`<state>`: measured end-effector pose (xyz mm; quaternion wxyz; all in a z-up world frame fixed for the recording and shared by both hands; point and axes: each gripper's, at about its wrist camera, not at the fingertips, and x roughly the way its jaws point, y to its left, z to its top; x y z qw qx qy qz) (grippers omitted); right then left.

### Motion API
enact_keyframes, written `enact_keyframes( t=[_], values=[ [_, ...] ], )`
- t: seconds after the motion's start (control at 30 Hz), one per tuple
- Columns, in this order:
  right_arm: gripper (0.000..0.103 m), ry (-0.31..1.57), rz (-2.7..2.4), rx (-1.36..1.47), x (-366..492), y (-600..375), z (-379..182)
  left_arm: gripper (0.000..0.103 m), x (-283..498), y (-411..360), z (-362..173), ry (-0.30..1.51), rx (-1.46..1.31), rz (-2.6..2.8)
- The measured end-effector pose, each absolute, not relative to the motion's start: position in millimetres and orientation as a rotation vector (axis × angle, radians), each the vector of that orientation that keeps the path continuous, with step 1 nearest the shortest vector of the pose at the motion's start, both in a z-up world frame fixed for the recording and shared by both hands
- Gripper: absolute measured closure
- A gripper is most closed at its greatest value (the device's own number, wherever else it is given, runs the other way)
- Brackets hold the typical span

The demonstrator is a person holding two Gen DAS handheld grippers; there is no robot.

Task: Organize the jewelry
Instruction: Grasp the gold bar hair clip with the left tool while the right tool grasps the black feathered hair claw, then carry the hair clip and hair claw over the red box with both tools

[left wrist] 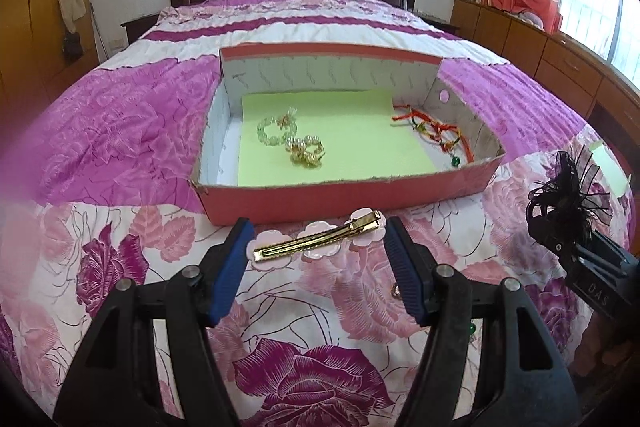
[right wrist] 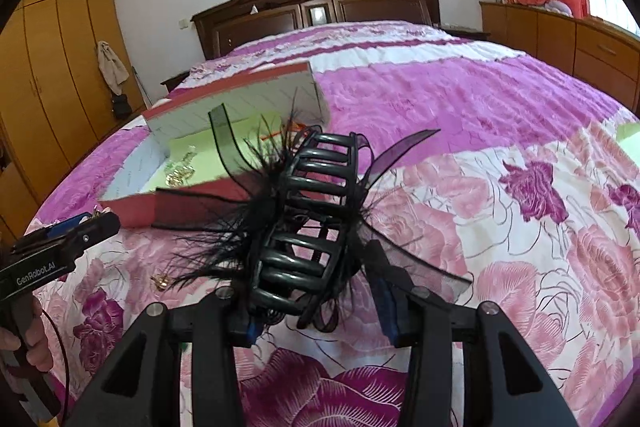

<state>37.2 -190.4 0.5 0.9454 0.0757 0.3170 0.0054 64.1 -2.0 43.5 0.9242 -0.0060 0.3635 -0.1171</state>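
The left wrist view looked down a flowered bedspread (left wrist: 120, 131) to an open red box (left wrist: 348, 197) lined with green paper (left wrist: 352, 143). Beaded bracelets (left wrist: 290, 139) lay inside, red cord bracelets (left wrist: 436, 129) along its right wall. The left gripper (left wrist: 318, 247) stood with jaws apart around a gold hair clip (left wrist: 320, 237) backed with pink petals; whether the pads touched the clip's ends could not be told. Thin, stiff and slick, it likely suits a pinch across its narrow width.

The right wrist view showed what the first only glimpsed at its edge: the right gripper (right wrist: 316, 291) clamped on a black claw clip (right wrist: 308, 223), raised near the box's front corner. Its feathers and ribbon looked light and crushable, so the rigid plastic frame seemed the safer hold. A small gold piece (right wrist: 161, 282) lay on the bedspread.
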Motion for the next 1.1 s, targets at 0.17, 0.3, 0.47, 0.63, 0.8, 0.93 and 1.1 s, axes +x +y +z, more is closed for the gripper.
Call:
enact_keyframes(
  t=[0.17, 0.3, 0.47, 0.63, 0.8, 0.93, 1.1],
  values=[
    [0.056, 0.594, 0.023, 0.119, 32, -183, 13, 0.044, 61, -1, 51, 0.720, -0.025, -0.240],
    [0.056, 0.569, 0.038, 0.091, 29, -176, 19, 0.044, 59, 0, 58, 0.697, -0.040, -0.247],
    [0.056, 0.552, 0.055, 0.063, 29, -170, 23, 0.044, 56, 0, 68, 0.654, -0.044, -0.250],
    [0.056, 0.524, 0.061, 0.031, 29, -164, 27, 0.044, 54, 1, 74, 0.606, -0.049, -0.244],
    [0.056, 0.497, 0.070, 0.002, 33, -157, 32, 0.044, 57, 5, 74, 0.593, -0.066, -0.240],
    [0.056, 0.481, 0.079, -0.007, 39, -153, 34, 0.044, 62, 6, 71, 0.596, -0.075, -0.229],
    [0.056, 0.469, 0.084, -0.018, 48, -149, 36, 0.044, 70, 9, 69, 0.595, -0.084, -0.214]
  ],
)
